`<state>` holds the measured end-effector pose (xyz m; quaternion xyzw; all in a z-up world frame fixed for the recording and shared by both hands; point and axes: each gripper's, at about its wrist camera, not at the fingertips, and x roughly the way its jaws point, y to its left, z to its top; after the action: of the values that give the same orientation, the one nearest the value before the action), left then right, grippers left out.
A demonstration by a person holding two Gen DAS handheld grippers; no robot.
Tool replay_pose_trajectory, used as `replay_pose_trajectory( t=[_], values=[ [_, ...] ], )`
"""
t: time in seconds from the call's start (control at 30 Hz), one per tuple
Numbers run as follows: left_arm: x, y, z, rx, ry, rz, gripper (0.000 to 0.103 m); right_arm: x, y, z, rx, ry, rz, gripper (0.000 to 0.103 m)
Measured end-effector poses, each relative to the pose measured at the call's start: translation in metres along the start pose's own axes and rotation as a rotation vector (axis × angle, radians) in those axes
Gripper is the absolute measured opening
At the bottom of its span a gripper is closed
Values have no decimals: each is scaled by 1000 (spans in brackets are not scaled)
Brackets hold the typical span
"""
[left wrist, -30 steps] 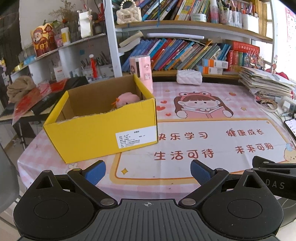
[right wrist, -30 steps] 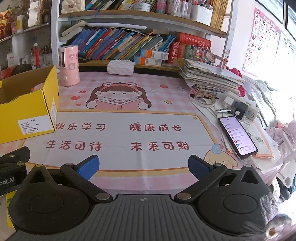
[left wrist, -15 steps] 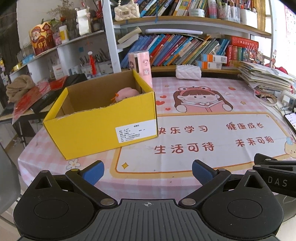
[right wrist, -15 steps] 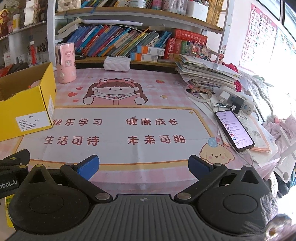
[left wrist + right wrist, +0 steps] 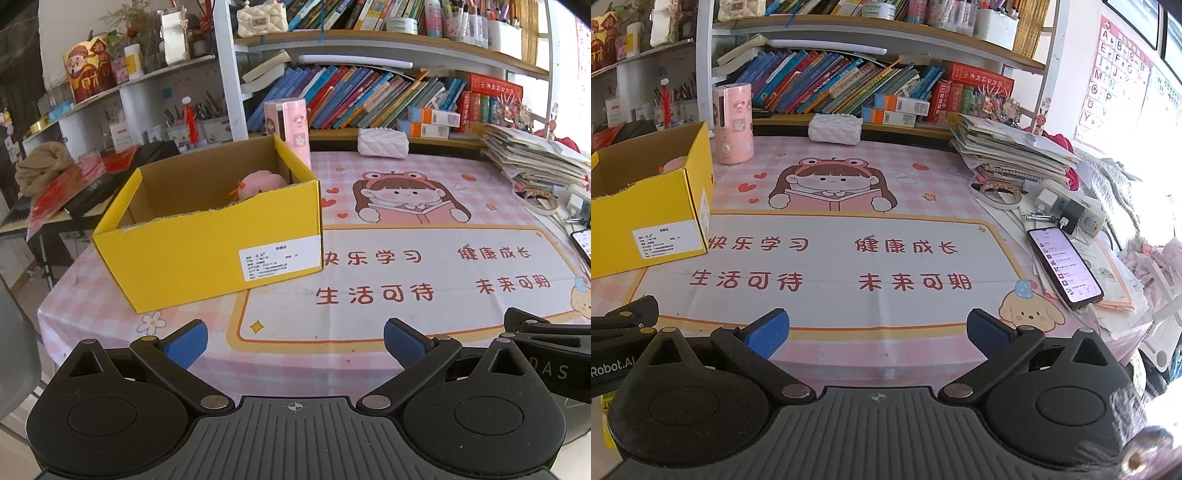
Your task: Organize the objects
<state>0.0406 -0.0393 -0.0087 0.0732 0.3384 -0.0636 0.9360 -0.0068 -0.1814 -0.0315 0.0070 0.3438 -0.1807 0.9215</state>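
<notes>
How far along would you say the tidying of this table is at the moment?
Early, it seems. Done: a pink plush toy already lies in the yellow box. In hand: nothing; the left tool and right tool are both open and empty. Possibly left: the pink bottle, white pouch and phone sit out on the table mat.
</notes>
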Motion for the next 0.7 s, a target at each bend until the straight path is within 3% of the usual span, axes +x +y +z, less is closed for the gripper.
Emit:
replay_pose_trajectory(
  t=[0.7],
  values=[
    [6,-2,-1,-21,29,6,103,5,2,-2,-3,22,-37,103]
  ],
)
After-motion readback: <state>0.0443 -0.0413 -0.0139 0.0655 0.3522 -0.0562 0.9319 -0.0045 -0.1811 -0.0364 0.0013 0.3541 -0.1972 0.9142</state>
